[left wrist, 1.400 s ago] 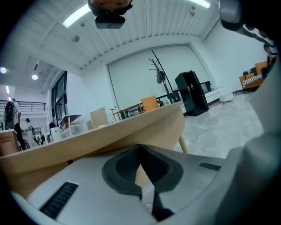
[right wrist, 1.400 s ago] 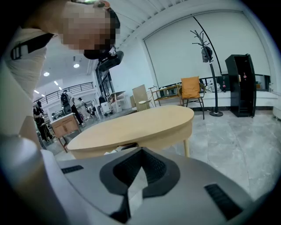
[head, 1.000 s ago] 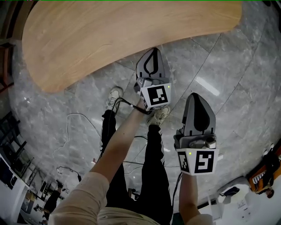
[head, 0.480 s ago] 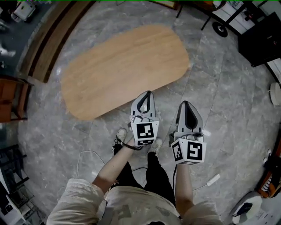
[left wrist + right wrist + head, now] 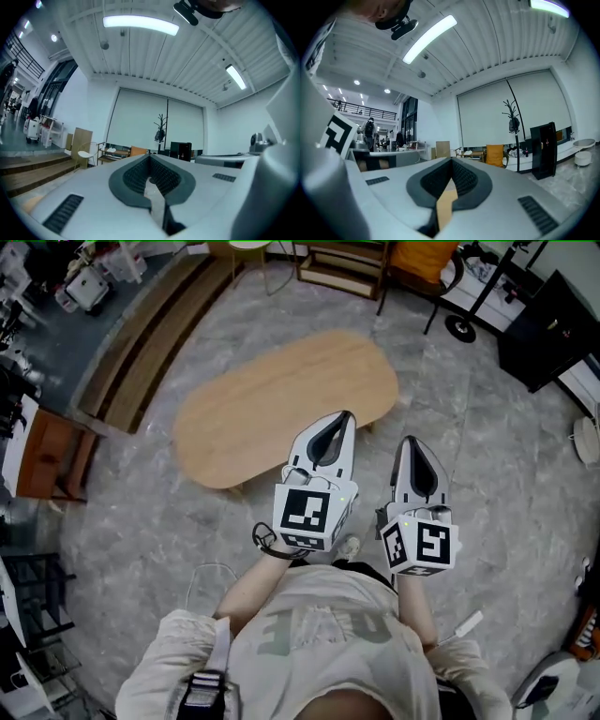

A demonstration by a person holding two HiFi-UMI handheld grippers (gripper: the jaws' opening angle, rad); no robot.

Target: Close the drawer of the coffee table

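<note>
Looking steeply down on the coffee table [image 5: 272, 404]: oval wooden top, bare, set on a diagonal across the grey marble floor [image 5: 497, 484]. No making out the drawer from up here, with only the top on show. Out in front of the chest, the left gripper [image 5: 344, 420], raised well above the floor, its tips lying in the picture over the table's near long edge, toward the right end. Jaws meeting at the tips, with only a teardrop hollow between the ribbed pads and nothing gripped there; grey floor showing through the slit in the left gripper view. Just beside it, the right gripper [image 5: 411, 442], parallel and apart, tips over bare floor off the table's right end. Likewise pressed together at the tips and empty, a strip of tan wood colour visible through the gap in the right gripper view. At the back of each tool, a marker cube [image 5: 307, 514], close to the beige shirt [image 5: 319, 638]. Beyond the table's far left corner, wooden steps [image 5: 141, 343]; past its far right end, an orange chair [image 5: 424, 255] and a black cabinet [image 5: 551, 326].
</note>
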